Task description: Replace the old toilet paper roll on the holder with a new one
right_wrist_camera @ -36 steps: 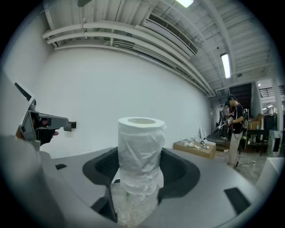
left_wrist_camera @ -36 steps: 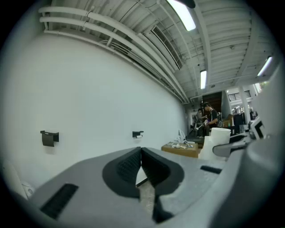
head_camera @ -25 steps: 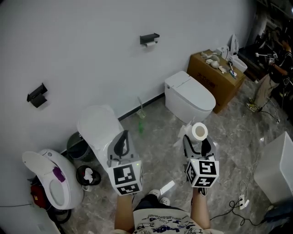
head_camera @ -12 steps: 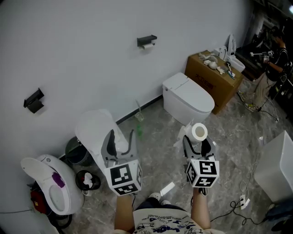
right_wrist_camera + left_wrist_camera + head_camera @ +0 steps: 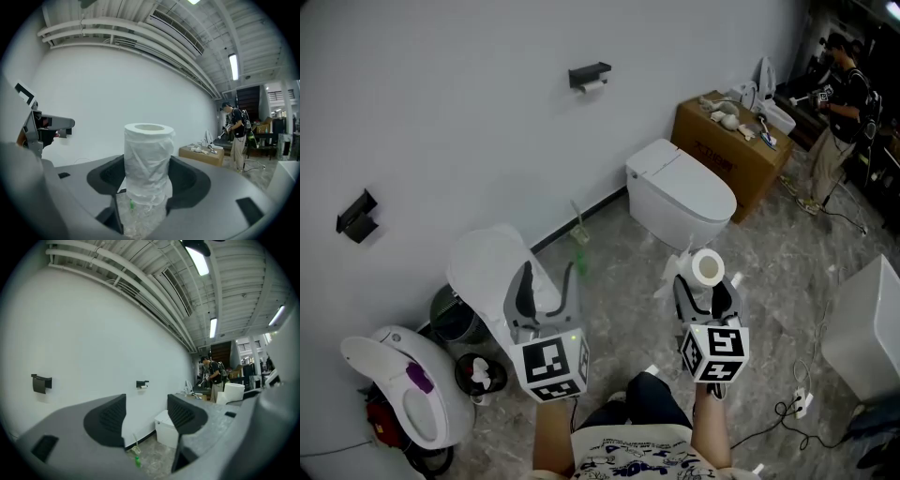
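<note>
Currently the right gripper [image 5: 705, 294] clamps the new roll [image 5: 708, 269] upright. Left gripper [image 5: 546, 287] jaws are opening, nothing between them. The wall holder [image 5: 589, 75], apparently bearing the old roll [image 5: 596, 86], lies well ahead, nearer the left gripper.

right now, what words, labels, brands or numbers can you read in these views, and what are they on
None can be read.
Cardboard box: dark print on its side, too small to read.
Person's shirt: dark graphic, no legible words.
Left marker cube and right marker cube: square patterns only, no letters or digits.
</note>
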